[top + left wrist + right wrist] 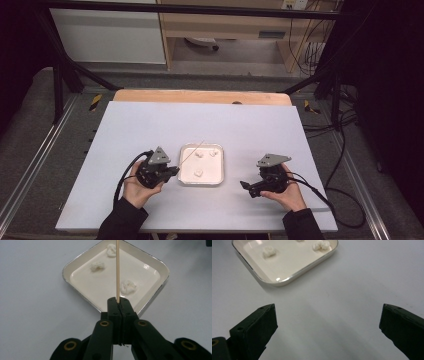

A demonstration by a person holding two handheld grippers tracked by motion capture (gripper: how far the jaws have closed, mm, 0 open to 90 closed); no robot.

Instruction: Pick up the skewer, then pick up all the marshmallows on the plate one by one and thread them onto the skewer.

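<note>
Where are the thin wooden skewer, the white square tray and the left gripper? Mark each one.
thin wooden skewer (117, 272), left gripper view, middle of its shaft.
white square tray (152, 288), left gripper view, bare floor near its right corner.
left gripper (119, 305), left gripper view, tips of its shut jaws clamping the skewer.

Around the work — the board and the room behind it

A pale grey rectangular board (150, 130) covers the light wooden table (200, 96), whose far edge shows beyond it. Black metal frame bars (65, 75) stand at both far corners — black cables (345, 150) trail past the right edge. A light wooden cabinet (225, 25) stands behind.
</note>
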